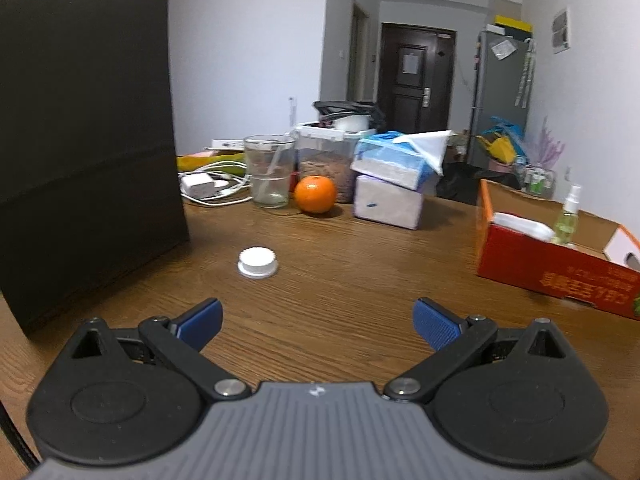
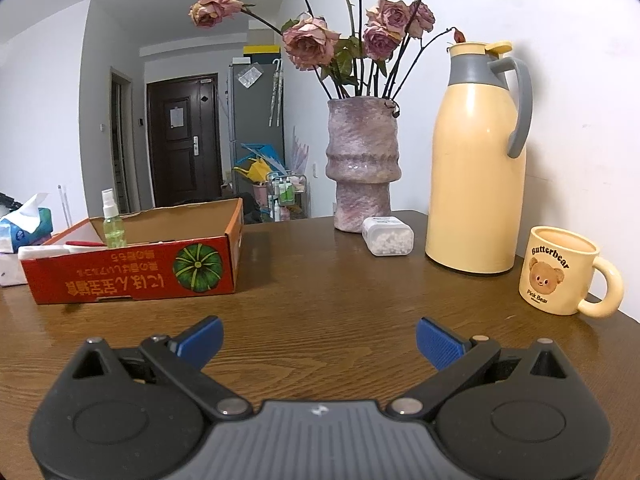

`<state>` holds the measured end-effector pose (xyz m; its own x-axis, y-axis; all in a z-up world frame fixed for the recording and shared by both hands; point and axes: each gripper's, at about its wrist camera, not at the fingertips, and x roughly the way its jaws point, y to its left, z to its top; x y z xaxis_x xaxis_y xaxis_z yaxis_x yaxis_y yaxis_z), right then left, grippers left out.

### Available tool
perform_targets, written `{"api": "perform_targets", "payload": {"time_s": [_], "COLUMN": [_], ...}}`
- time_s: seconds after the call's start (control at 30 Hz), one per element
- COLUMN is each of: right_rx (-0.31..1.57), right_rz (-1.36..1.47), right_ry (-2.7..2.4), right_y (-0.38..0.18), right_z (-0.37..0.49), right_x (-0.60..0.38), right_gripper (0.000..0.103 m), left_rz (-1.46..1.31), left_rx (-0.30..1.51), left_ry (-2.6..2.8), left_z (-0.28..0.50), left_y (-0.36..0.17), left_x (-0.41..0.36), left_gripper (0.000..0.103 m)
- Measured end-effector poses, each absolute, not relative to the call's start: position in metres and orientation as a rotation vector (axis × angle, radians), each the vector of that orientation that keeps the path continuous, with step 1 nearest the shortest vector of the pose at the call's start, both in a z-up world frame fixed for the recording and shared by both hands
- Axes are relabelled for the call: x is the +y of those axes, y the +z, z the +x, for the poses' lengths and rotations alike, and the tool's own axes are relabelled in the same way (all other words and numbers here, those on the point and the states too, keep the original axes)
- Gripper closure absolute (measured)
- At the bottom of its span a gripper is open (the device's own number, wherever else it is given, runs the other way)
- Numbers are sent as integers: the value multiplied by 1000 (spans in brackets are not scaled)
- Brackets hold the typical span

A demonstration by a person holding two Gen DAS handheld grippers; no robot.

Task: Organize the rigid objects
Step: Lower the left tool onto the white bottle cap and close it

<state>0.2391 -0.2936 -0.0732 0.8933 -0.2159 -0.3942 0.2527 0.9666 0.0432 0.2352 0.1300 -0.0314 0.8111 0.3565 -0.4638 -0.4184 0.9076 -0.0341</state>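
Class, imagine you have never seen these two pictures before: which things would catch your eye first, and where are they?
In the right wrist view, the tall cream-yellow thermos jug with a grey handle stands at the table's far right, beside a mottled purple ceramic vase of dried pink roses. In the left wrist view, a big black paper bag fills the left side, and a bright orange fruit sits mid-table by a clear glass.
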Motion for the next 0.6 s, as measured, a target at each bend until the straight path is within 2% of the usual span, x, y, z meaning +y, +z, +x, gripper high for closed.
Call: {"api": "perform_targets", "payload": {"time_s": [0.6], "right_rx": [407], "right_rz": [95], "right_ry": [-295], "right_y": [-79], "right_z": [267], "right_x": [-299], "right_gripper": [0], "left_rz": [-130], "left_rx": [549], "left_ry": [520], "left_z": [304], "left_y": [-55], "left_x": [204], "left_gripper": [0]}}
